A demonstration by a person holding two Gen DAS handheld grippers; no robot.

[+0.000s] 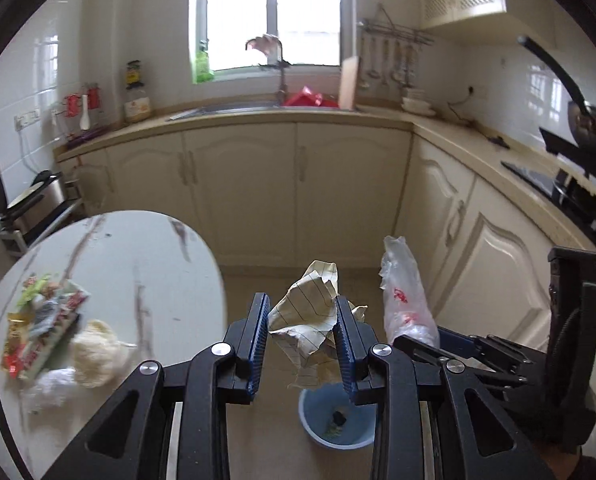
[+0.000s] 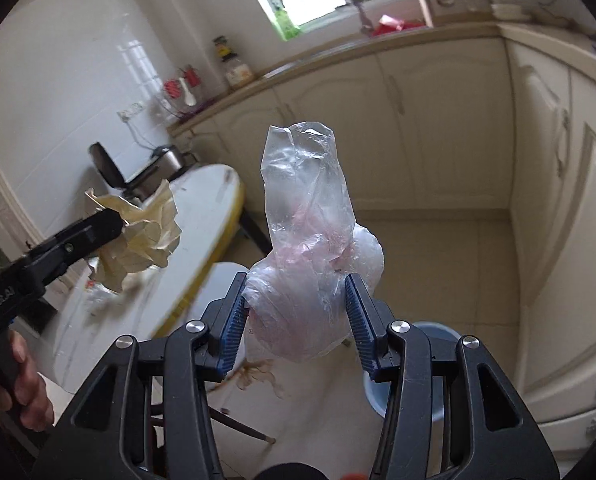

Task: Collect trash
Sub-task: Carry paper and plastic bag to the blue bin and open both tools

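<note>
Crumpled cream lined paper point(image 1: 305, 312) pinched in left gripper point(image 1: 299, 340), clear crinkly plastic bag point(image 2: 309, 248) squeezed in right gripper point(image 2: 298, 312), both above the blue bin point(image 1: 337, 420); featherlight, squishy, best grabbed mid-wad.

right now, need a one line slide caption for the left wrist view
Left gripper holds crumpled lined paper above the blue bin on the kitchen floor.

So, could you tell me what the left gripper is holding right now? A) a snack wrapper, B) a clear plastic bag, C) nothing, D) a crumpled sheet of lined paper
D: the left gripper has its fingers closed on the crumpled lined paper, above the blue bin.
</note>
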